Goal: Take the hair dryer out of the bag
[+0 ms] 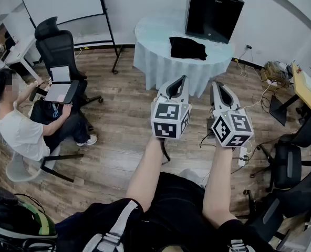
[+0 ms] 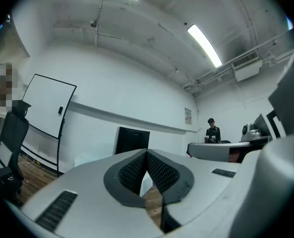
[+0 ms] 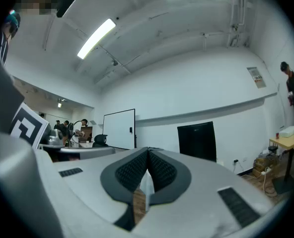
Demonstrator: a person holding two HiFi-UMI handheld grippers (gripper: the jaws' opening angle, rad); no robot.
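A black bag (image 1: 187, 48) lies on the round table (image 1: 150, 56) with the pale cloth, across the room in the head view. No hair dryer shows. Both grippers are held out level over the wooden floor, side by side, well short of the table. My left gripper (image 1: 184, 79) has its jaws shut with nothing between them; its own view shows the ribbed pads (image 2: 137, 170) meeting. My right gripper (image 1: 215, 84) is likewise shut and empty, with its pads (image 3: 159, 170) together in the right gripper view.
A large black box (image 1: 213, 12) stands on the table behind the bag. A seated person (image 1: 24, 130) with a laptop and an office chair (image 1: 58, 49) are at the left, by a whiteboard (image 1: 61, 1). Black chairs (image 1: 297, 161), floor cables (image 1: 239, 151) and a yellow desk (image 1: 305, 85) are at the right.
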